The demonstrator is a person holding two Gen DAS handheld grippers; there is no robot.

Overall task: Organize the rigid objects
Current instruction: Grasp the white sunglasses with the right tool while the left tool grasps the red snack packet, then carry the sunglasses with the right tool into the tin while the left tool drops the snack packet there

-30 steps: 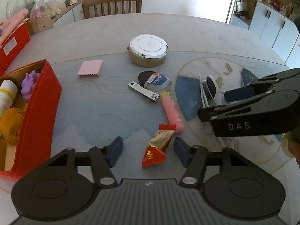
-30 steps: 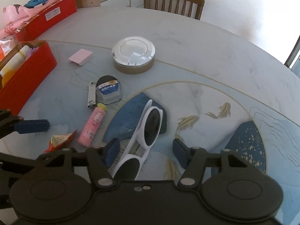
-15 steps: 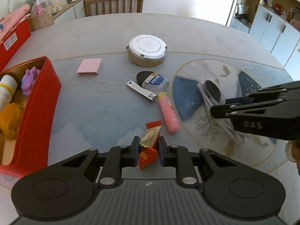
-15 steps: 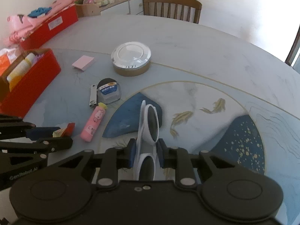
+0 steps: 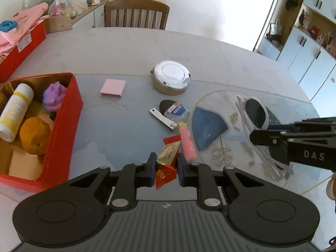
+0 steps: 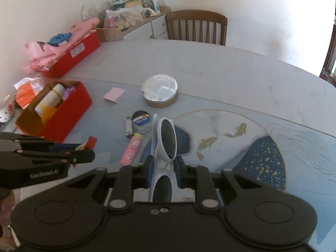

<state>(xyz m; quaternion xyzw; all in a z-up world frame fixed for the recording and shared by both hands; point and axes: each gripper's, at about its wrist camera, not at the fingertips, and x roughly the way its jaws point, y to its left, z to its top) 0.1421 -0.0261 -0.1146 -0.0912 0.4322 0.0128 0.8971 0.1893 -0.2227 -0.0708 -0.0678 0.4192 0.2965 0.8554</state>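
I have my left gripper clamped on the red-and-gold foil snack packet, nearer the open red storage box than my right gripper, clamped on white-framed plastic sunglasses.

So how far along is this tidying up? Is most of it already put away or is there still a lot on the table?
Partly done. The red box already holds a white bottle, a purple toy and an orange thing. In hand: the left gripper clamps a snack packet, the right gripper white sunglasses. Left on the table: pink tube, nail clipper, round tin, pink pad, small clear container.
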